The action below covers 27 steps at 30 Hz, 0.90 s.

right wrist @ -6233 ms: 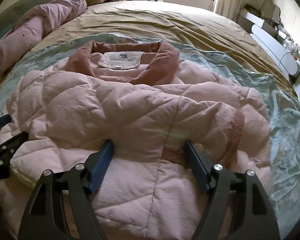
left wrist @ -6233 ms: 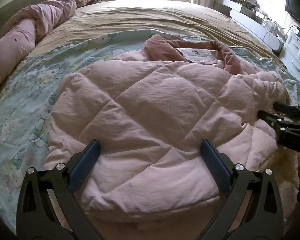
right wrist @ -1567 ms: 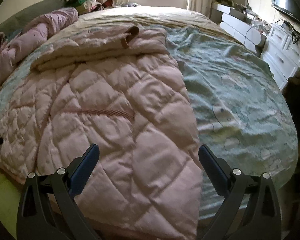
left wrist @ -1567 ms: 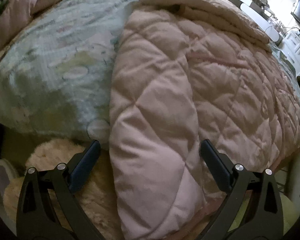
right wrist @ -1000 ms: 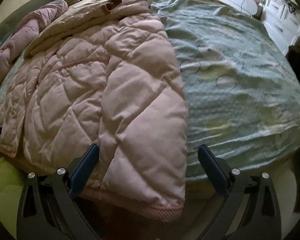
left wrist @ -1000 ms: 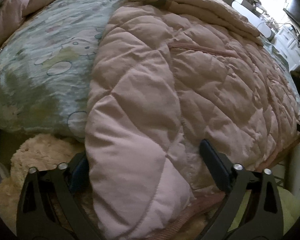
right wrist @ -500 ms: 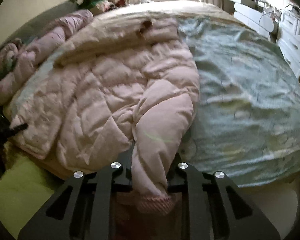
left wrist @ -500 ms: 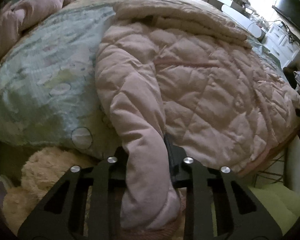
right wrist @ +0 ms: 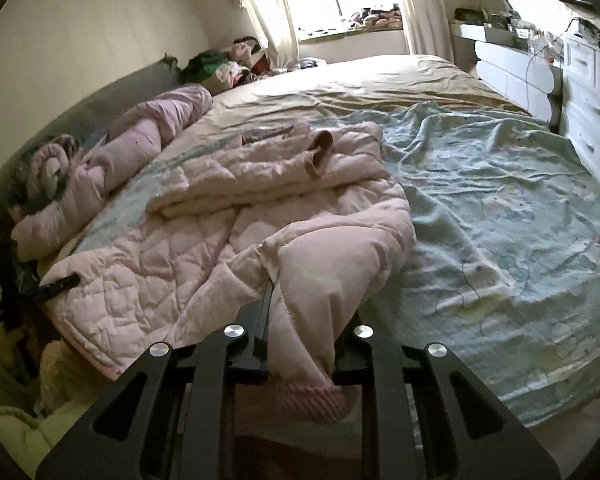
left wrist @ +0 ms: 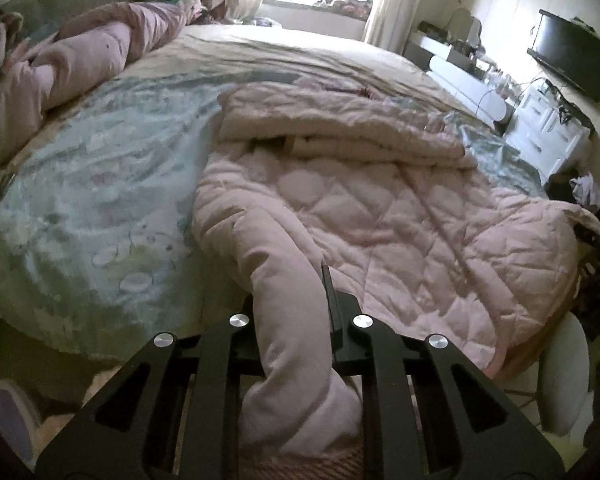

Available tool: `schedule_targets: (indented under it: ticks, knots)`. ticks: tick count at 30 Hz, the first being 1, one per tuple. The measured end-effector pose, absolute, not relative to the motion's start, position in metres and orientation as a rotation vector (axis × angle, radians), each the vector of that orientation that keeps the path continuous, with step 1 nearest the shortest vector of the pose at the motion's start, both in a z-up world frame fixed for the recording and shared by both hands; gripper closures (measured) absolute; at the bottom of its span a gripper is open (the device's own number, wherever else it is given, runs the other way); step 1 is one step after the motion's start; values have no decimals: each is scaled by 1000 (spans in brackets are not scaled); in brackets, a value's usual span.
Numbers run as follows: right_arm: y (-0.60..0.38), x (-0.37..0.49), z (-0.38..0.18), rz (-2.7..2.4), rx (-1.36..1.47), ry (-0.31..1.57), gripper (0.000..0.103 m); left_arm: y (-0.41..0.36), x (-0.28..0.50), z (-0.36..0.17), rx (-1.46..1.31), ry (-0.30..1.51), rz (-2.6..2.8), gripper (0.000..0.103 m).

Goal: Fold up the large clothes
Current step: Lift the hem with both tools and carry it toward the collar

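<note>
A large pale pink quilted coat (left wrist: 380, 208) lies on the bed with its sleeves folded across the far part, and it also shows in the right wrist view (right wrist: 228, 216). My left gripper (left wrist: 292, 304) is shut on the coat's near left hem corner, and fabric bunches between the jaws. My right gripper (right wrist: 300, 312) is shut on the near right hem corner, with the ribbed pink hem band (right wrist: 312, 400) hanging below. Both corners are lifted off the bed edge. The right gripper shows at the far right of the left wrist view (left wrist: 596, 240).
The bed carries a pale green printed blanket (right wrist: 500, 208) over a tan sheet (right wrist: 380, 80). A rolled pink duvet (left wrist: 80, 60) lies along the left side. White drawers (right wrist: 592, 92) and a TV (left wrist: 568, 60) stand to the right. A white stool (left wrist: 564, 372) stands near the bed corner.
Both grippers stay shut on the hem corners and have risen and pulled back, so more of the bed and room shows. The coat's near edge is lifted higher.
</note>
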State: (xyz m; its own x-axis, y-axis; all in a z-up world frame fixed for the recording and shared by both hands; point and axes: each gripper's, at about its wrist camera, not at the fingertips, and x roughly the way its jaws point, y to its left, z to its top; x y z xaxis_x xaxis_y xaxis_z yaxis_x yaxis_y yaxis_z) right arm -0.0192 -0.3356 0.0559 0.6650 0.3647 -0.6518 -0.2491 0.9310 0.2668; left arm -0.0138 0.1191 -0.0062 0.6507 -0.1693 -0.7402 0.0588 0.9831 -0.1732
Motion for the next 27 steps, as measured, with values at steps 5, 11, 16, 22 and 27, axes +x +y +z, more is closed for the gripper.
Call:
schedule_targets:
  ticks: [5, 11, 16, 22, 27]
  knots:
    - [-341, -11, 65, 354, 224, 722, 85, 116, -8, 7, -139, 821, -136, 93]
    - [-341, 1, 76, 353, 246, 676, 85, 118, 5, 21, -141, 796, -132, 93]
    - [-343, 13, 83, 349, 255, 651, 86, 118, 15, 30, -135, 774, -122, 93]
    - [-346, 28, 90, 333, 274, 629, 86, 123, 26, 39, -136, 754, -113, 93]
    - [-349, 42, 97, 315, 292, 612, 86, 128, 39, 47, -133, 743, -103, 93]
